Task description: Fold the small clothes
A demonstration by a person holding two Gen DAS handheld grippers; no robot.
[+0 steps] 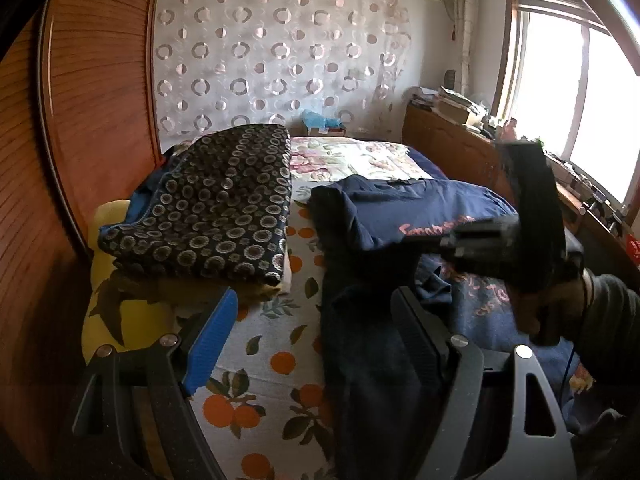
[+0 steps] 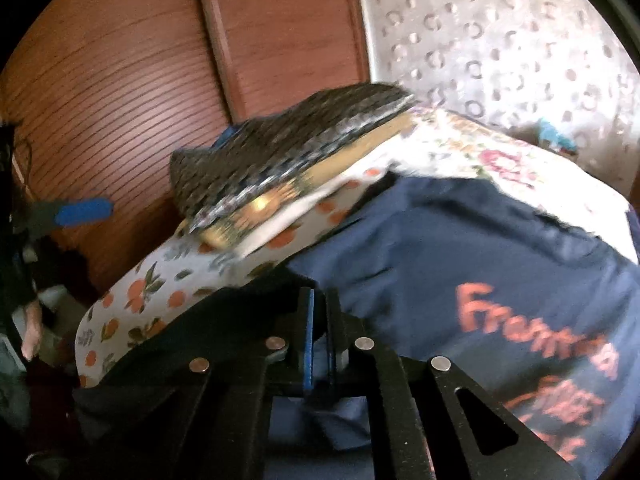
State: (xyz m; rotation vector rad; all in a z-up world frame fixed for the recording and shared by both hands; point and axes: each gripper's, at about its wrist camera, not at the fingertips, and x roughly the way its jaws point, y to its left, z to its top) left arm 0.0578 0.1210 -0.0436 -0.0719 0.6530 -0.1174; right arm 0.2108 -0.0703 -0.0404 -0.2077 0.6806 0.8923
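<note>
Bedroom, bed (image 1: 276,344) with orange-print sheet. Navy shirt (image 2: 460,248) lies spread on it, right of a folded patterned stack (image 1: 216,208). Right tool (image 2: 318,336) is clamped shut on the shirt's near edge. Left tool (image 1: 316,344) gapes, empty, straddling the dark sleeve (image 1: 360,320) running away from it.

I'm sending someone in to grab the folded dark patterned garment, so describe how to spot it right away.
Start at the bed with the orange-print sheet, on the side by the wooden wardrobe. The folded garment sits there on a yellow cushion. Its pale ring pattern distinguishes it from the plain navy shirt with pink lettering.
</note>
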